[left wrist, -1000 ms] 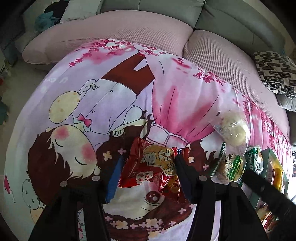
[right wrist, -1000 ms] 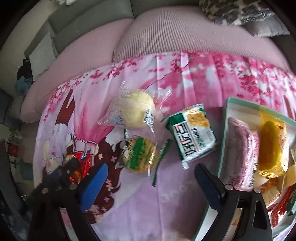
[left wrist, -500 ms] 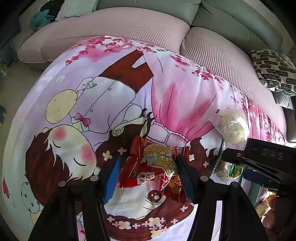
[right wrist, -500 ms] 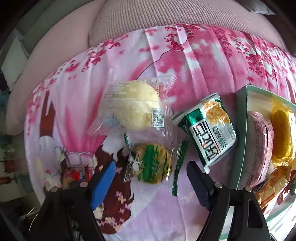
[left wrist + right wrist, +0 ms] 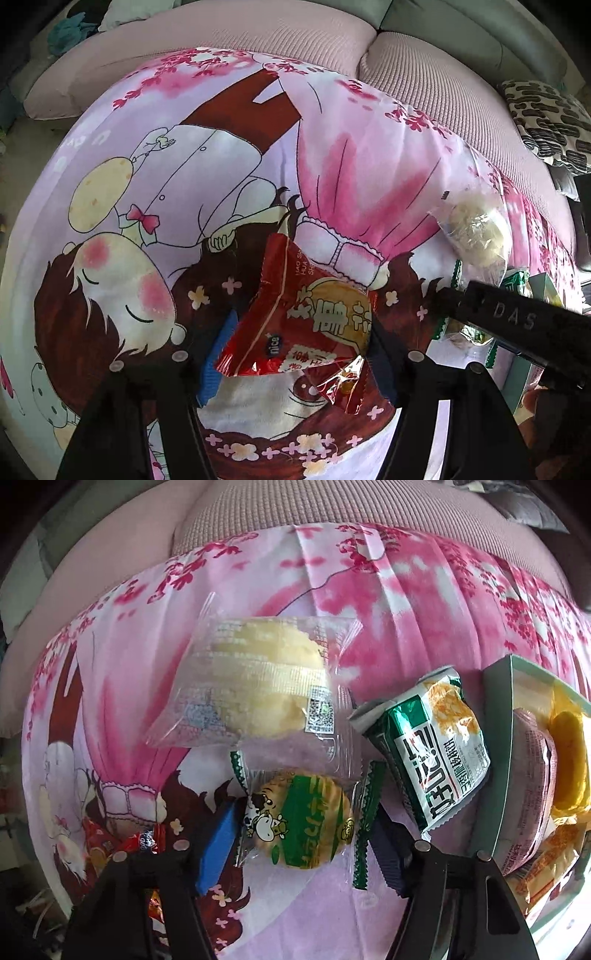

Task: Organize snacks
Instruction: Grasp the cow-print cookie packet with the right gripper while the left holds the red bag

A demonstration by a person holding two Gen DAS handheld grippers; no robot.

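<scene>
My left gripper (image 5: 299, 354) points down at the cartoon-print cloth with a red snack packet (image 5: 303, 325) between its jaws. The jaws are opening, and both pads still touch the packet's edges, which stands tilted up. My right gripper (image 5: 301, 845) points straight down over a round cookie in a green cow-print wrapper (image 5: 303, 827). Its jaws are closing; the pads stand at the wrapper's crimped ends and are not pressing the cookie. A teal box (image 5: 498, 738) at the right holds purple, yellow and orange packets.
A clear-wrapped yellow bun (image 5: 258, 686) and a green-and-white packet (image 5: 436, 749) lie just beyond the cookie. The right tool's black housing (image 5: 517, 321) crosses the left wrist view at the right. A pink sofa (image 5: 240, 33) and a patterned cushion (image 5: 546, 118) border the cloth.
The right gripper came down and leftward over the round cookie and its jaws narrowed; its housing entered the left wrist view. The red packet now looks larger and more tilted, the left jaws slightly wider.
</scene>
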